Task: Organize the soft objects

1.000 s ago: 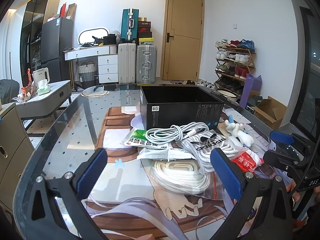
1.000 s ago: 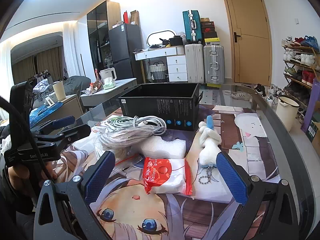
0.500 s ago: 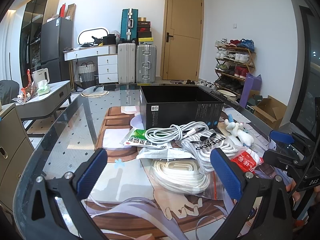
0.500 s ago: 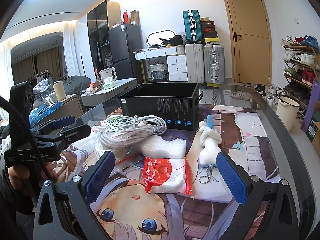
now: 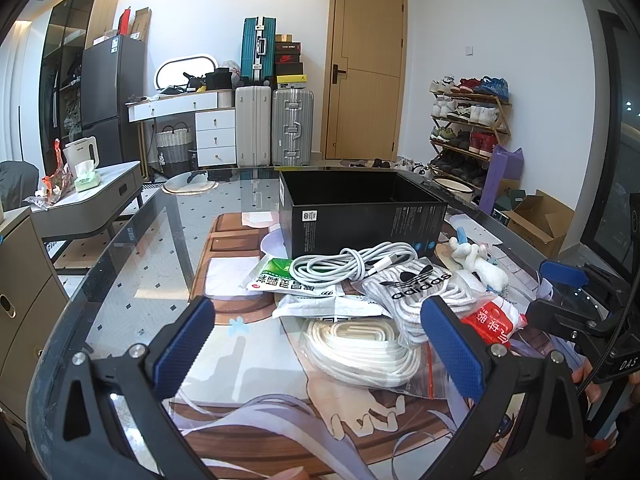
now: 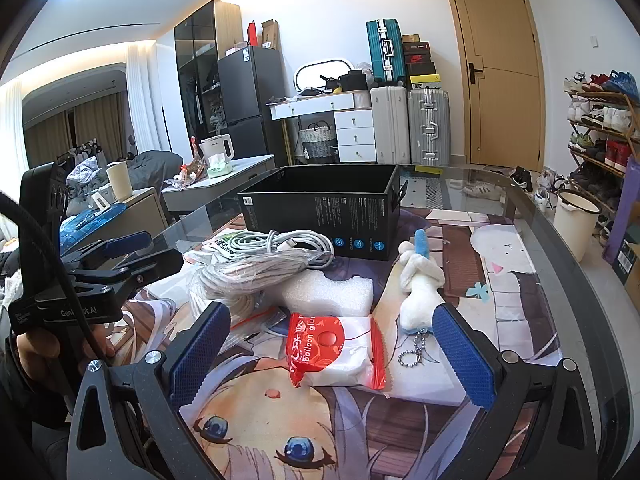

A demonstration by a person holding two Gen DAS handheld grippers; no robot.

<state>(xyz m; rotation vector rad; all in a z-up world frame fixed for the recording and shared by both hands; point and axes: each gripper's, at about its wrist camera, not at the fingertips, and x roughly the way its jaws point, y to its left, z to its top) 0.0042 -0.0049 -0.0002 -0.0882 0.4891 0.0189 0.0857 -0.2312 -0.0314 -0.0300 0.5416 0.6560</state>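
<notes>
A black open box [image 5: 360, 216] [image 6: 320, 216] stands on the glass table. In front of it lies a pile: a coiled white cable [image 5: 352, 266] [image 6: 280, 242], a bagged white rope [image 5: 360, 346], an adidas bag of laces [image 5: 420, 288], a green-white packet [image 5: 280, 280], a red-white balloon glue bag [image 6: 336, 350] [image 5: 492, 320], white foam [image 6: 324, 294] and a white plush keychain [image 6: 420, 284] [image 5: 480, 264]. My left gripper [image 5: 320, 344] is open just before the rope bag. My right gripper [image 6: 332, 354] is open around the balloon glue bag, touching nothing.
An anime-print mat [image 6: 500, 264] covers the table under the pile. Bare glass [image 5: 140, 280] lies left of the mat. A side table with a kettle [image 5: 86, 156], suitcases [image 5: 276, 128], a door and a shoe rack [image 5: 468, 128] stand behind.
</notes>
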